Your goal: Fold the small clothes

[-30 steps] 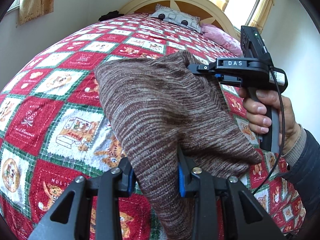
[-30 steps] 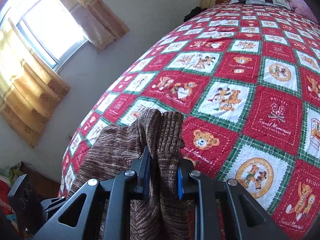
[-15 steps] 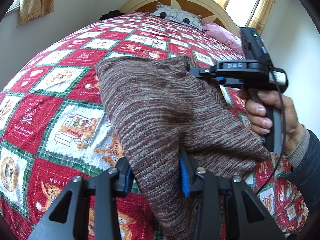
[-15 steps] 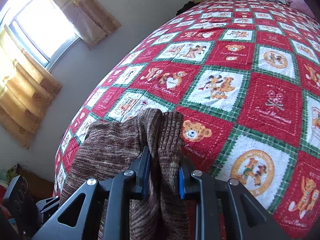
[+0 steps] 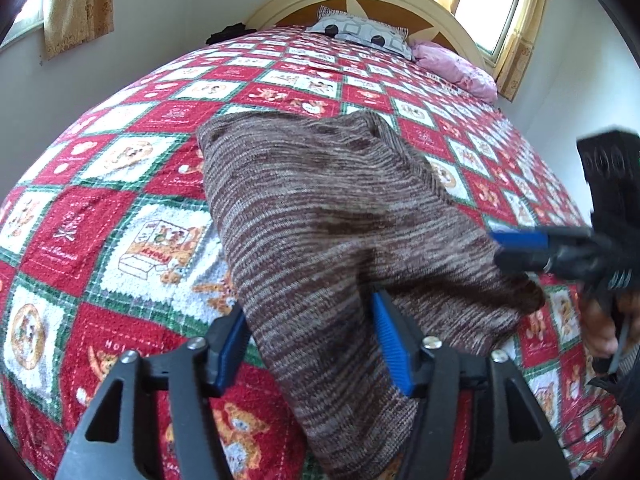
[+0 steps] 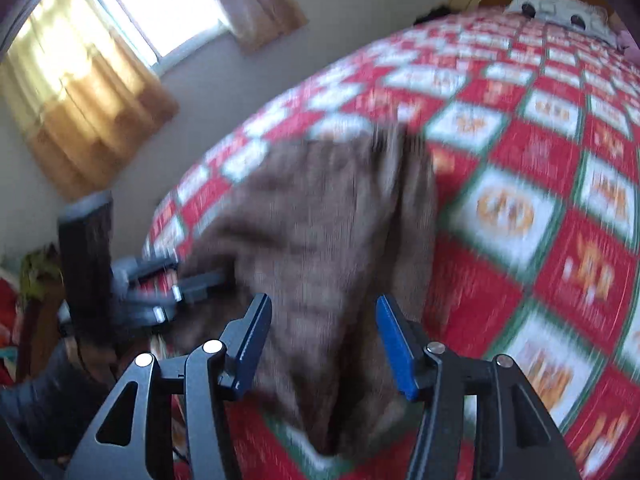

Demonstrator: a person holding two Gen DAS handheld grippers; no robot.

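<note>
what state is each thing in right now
knit garment, folded over on the bedspread, clamped by neither gripper
left gripper, jaws opening, garment between the pads but loose
right gripper, jaws apart, closing, view blurred by motion

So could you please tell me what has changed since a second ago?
Both tongs let go of the sweater: the left tongs are opening around it, and the right tongs, now wide in their own view, have pulled off its far corner. The sweater stayed on the quilt.
</note>
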